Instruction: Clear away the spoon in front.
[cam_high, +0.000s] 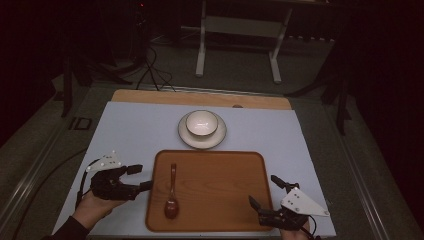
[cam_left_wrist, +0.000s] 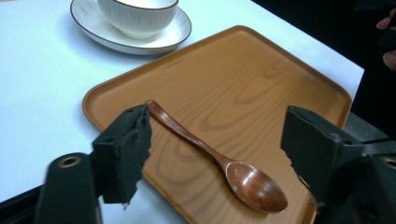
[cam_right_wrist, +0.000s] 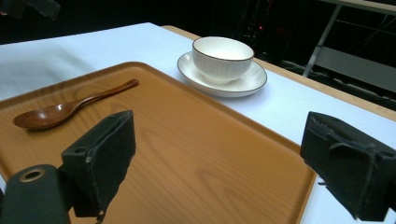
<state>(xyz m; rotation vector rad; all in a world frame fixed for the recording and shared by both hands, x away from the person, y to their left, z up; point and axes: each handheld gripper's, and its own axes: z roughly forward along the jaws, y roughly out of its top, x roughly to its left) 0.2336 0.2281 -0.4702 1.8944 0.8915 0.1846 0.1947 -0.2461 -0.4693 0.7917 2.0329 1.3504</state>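
A wooden tray (cam_high: 220, 190) lies on the pale blue table near the front edge. A dark brown wooden spoon (cam_high: 172, 192) rests on its left part, bowl toward me. Beyond the tray a white bowl (cam_high: 202, 122) sits on a white saucer (cam_high: 217, 137). My left gripper (cam_high: 140, 177) stands open just left of the tray, its jaws pointing at the spoon (cam_left_wrist: 219, 161) with nothing between them. My right gripper (cam_high: 265, 191) stands open over the tray's front right corner, also empty; in its view the bowl (cam_right_wrist: 222, 58) and spoon (cam_right_wrist: 70, 106) lie ahead.
The table (cam_high: 135, 130) has a wooden strip (cam_high: 150, 96) along its far edge. A white frame stand (cam_high: 237, 25) and cables (cam_high: 152, 70) are on the floor beyond. Bare table surface flanks the tray on both sides.
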